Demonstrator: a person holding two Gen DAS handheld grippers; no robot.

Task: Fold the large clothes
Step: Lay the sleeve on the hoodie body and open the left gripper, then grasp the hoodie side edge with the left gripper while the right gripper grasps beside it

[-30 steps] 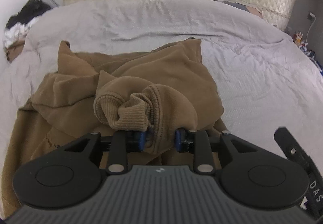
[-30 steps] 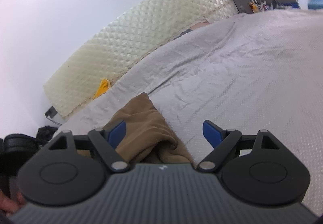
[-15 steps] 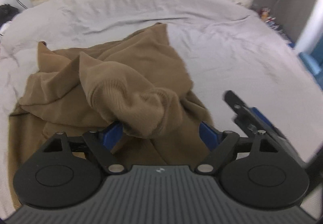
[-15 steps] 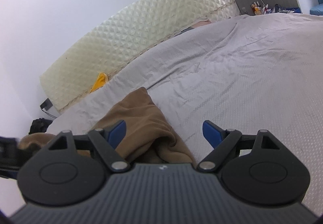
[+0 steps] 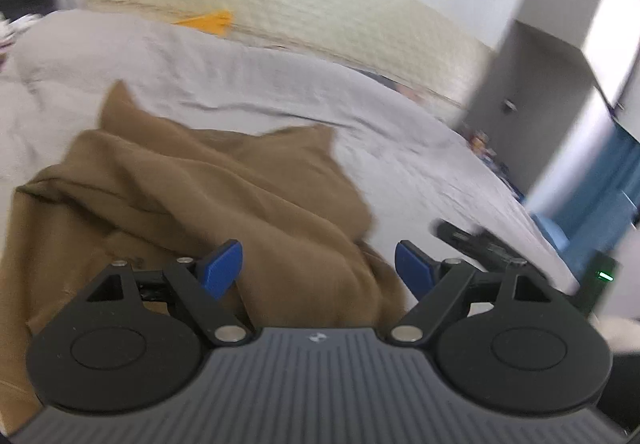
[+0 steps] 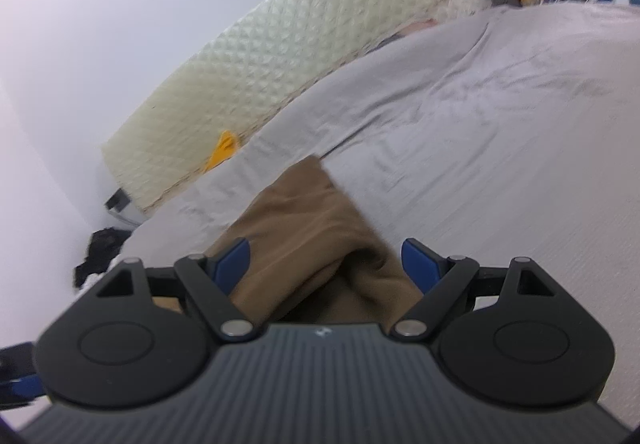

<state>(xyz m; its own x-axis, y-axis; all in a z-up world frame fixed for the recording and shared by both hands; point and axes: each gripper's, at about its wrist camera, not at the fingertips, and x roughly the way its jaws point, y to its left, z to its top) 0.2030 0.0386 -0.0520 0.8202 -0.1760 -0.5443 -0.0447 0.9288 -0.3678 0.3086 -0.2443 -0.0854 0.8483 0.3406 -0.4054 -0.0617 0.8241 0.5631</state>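
A large brown sweatshirt (image 5: 224, 196) lies crumpled on a grey bed sheet (image 5: 400, 148). My left gripper (image 5: 318, 268) hovers open over its near part and holds nothing. The other gripper shows at the right of the left wrist view (image 5: 480, 244). In the right wrist view the sweatshirt (image 6: 316, 228) lies just ahead, one corner pointing toward the headboard. My right gripper (image 6: 326, 264) is open above the cloth and holds nothing. Both views are blurred by motion.
A cream quilted headboard (image 5: 280, 4) runs along the far side, with a yellow item (image 5: 208, 20) at its foot. Dark clothes (image 6: 100, 248) lie off the bed's left side. A grey cabinet (image 5: 532, 84) and blue curtain (image 5: 612, 180) stand at the right.
My left gripper opened and let go of the ribbed cuff, which dropped back onto the pile. The left camera swung right. The right gripper stayed open and shifted slightly.
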